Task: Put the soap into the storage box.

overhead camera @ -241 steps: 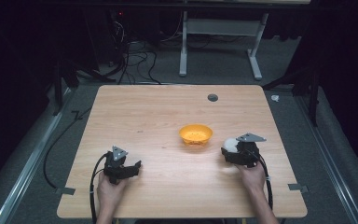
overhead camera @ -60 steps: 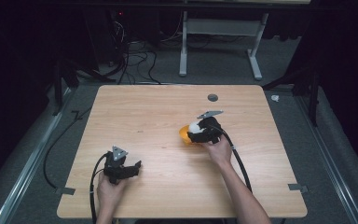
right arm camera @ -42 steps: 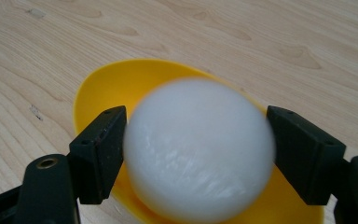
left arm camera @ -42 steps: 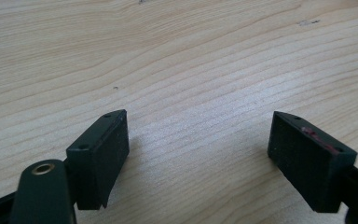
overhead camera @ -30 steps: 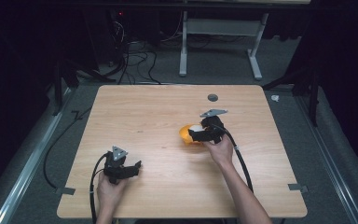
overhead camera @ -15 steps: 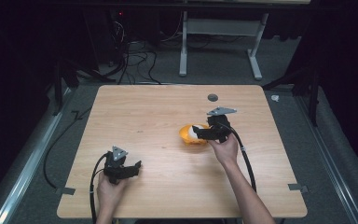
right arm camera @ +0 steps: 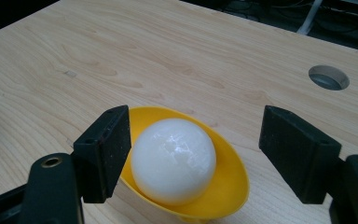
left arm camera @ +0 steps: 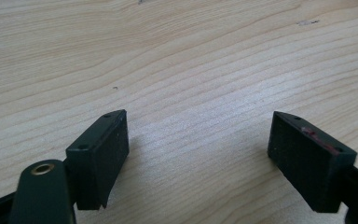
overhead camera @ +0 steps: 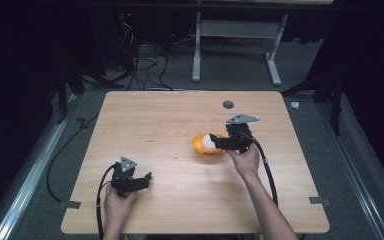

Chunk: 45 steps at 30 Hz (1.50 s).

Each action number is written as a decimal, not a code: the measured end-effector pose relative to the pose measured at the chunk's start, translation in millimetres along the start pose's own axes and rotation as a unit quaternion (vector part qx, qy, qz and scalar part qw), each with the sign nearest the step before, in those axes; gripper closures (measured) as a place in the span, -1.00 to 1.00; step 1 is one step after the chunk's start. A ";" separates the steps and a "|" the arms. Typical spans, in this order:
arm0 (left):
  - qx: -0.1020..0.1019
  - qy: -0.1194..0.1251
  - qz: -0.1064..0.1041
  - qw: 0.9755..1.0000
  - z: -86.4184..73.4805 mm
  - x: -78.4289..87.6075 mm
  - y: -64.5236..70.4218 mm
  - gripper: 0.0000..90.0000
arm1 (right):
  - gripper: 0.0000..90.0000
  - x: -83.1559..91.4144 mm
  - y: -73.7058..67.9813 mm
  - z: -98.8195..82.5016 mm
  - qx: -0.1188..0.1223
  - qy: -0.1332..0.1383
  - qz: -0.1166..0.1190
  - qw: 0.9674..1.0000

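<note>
The white ball (right arm camera: 173,158) sits in the yellow bowl (right arm camera: 223,186) on the table (overhead camera: 170,120), between the right gripper's (right arm camera: 193,156) fingers, which have just been closing without pressing it, while the left gripper's (left arm camera: 198,158) fingers gape over bare wood

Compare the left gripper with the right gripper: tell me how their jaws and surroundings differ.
The left gripper has bare wood of the table between its jaws; the right gripper looks over a white ball lying in a yellow bowl. The left gripper sits near the table's front edge; the right gripper is at the bowl, mid-table. The right gripper's jaws have just been closing, with a gap beside the ball. Both have black jaws standing apart.
</note>
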<state>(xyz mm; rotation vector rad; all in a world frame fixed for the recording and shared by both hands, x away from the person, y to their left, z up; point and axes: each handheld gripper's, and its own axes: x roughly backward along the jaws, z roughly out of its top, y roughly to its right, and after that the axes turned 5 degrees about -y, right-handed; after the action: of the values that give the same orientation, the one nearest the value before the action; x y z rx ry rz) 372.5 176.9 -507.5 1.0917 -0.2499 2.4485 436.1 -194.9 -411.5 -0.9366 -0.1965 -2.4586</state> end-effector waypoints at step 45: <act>-0.001 -0.001 0.001 1.000 0.1 0.1 0.1 -0.54 | -0.39 49.0 16.3 -25.1 -0.009 0.032 -0.028 0.999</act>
<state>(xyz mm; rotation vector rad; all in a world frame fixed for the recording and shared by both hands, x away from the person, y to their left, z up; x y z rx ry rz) 372.5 176.8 -507.4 1.0939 -0.2524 2.4481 398.3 -236.2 -398.9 -0.8695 -0.1807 -2.5421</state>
